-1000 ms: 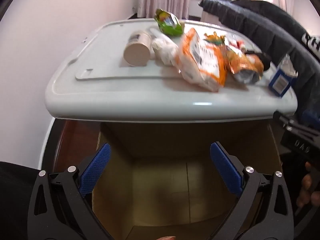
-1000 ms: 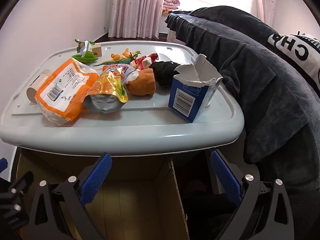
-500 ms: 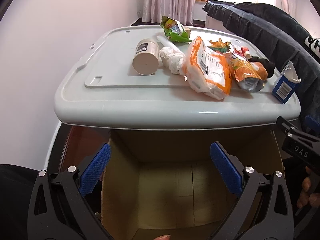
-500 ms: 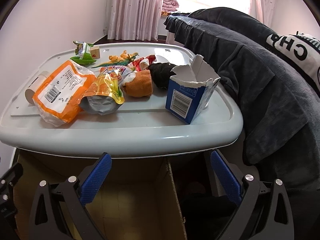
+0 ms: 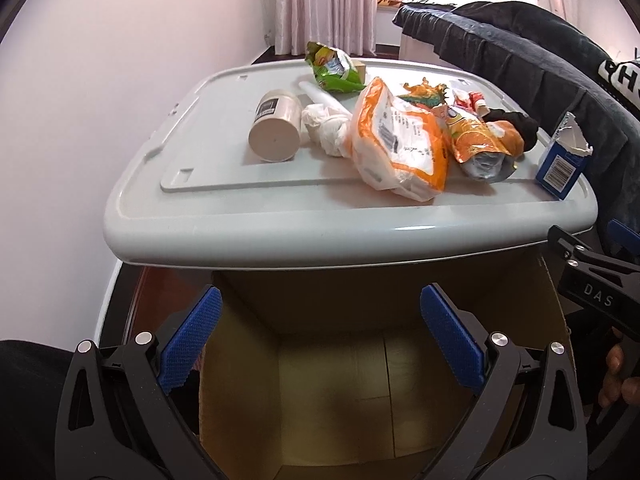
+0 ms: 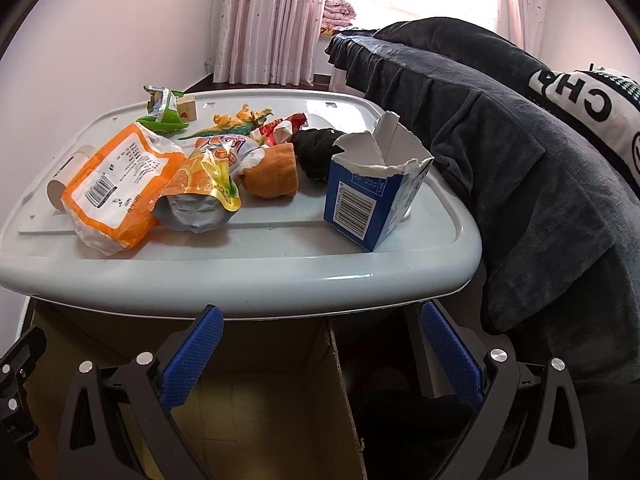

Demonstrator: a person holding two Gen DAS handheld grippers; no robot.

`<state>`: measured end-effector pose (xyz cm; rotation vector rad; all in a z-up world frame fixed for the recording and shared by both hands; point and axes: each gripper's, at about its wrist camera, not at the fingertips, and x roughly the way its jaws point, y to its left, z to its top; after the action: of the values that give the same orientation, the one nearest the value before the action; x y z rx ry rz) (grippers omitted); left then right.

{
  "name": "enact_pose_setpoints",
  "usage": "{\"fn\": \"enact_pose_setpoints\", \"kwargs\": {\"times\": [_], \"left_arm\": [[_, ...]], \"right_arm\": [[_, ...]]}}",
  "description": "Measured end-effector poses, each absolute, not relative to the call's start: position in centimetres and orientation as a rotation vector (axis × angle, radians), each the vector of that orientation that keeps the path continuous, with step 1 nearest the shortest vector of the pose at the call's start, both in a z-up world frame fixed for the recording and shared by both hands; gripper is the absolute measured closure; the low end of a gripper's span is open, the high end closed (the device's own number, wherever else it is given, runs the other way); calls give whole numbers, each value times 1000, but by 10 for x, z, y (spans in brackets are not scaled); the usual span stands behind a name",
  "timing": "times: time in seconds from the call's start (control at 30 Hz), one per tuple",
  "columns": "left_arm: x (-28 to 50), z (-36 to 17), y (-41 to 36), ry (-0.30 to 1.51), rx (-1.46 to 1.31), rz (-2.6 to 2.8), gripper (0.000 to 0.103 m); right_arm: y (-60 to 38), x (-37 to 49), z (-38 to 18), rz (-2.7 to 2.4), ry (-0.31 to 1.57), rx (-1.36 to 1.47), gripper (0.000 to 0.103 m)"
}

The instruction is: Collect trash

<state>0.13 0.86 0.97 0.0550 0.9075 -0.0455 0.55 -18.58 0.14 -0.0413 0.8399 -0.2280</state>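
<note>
Trash lies on a grey plastic lid: a beige cup on its side, crumpled white tissue, an orange-and-white bag, an orange foil pouch, a green wrapper and a torn blue carton. An open cardboard box stands below the lid's near edge. My left gripper hangs open and holds nothing above the box. My right gripper is open too, over the box's right wall.
A dark blanket with white lettering drapes over furniture right of the lid. An orange plush piece, a black cloth and a toy dinosaur also lie on the lid. A white wall runs along the left.
Both grippers have risen and drawn back a little, so the lid and its trash sit lower and further away in view. Both stay open and hold nothing.
</note>
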Motion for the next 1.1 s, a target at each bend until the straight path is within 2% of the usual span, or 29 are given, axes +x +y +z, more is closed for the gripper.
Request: {"fn": "enact_pose_setpoints", "kwargs": {"times": [0.47, 0.8, 1.1], "left_arm": [[7, 6, 28, 934, -73, -13, 6], [5, 8, 16, 913, 15, -37, 6], [5, 8, 19, 914, -18, -45, 6]], "right_arm": [[-187, 5, 1, -242, 830, -47, 5], [-193, 4, 1, -256, 821, -40, 5], [-194, 4, 2, -261, 816, -34, 5]]}}
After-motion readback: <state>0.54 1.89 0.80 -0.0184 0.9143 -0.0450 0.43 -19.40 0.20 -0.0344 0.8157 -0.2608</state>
